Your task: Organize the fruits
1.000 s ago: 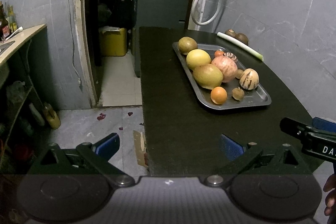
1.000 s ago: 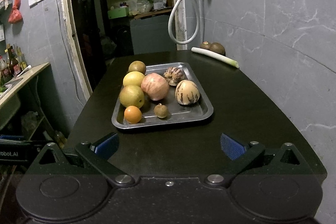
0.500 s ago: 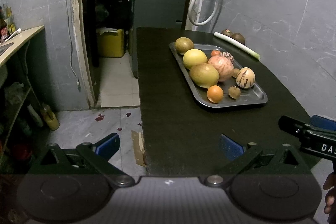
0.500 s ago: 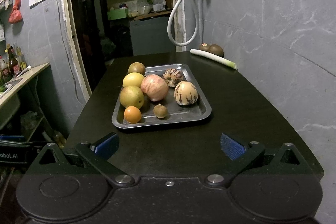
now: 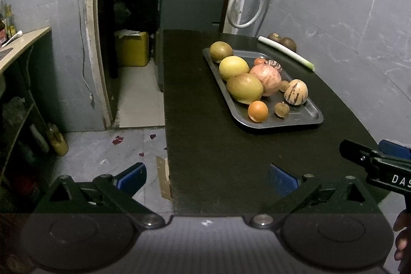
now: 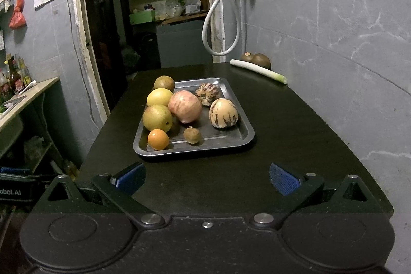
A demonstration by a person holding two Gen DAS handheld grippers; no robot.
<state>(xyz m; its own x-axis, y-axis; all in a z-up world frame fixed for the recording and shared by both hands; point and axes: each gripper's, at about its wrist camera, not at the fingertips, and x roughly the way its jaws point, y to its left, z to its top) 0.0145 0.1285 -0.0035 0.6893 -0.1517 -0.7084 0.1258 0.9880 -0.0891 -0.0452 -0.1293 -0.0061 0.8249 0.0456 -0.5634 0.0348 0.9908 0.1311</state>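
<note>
Dark table [image 6: 282,135], fruit tray [image 6: 231,143] nearer; both grippers stay open.

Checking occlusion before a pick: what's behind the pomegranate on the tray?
Behind the pomegranate on the tray, the left wrist view shows a small red-orange fruit and a striped fruit. Whether either touches it cannot be told.

Metal tray [image 6: 245,131] on dark table holds fruits: orange [image 6: 158,139], pomegranate [image 6: 185,106], striped melon [image 6: 223,113].
</note>
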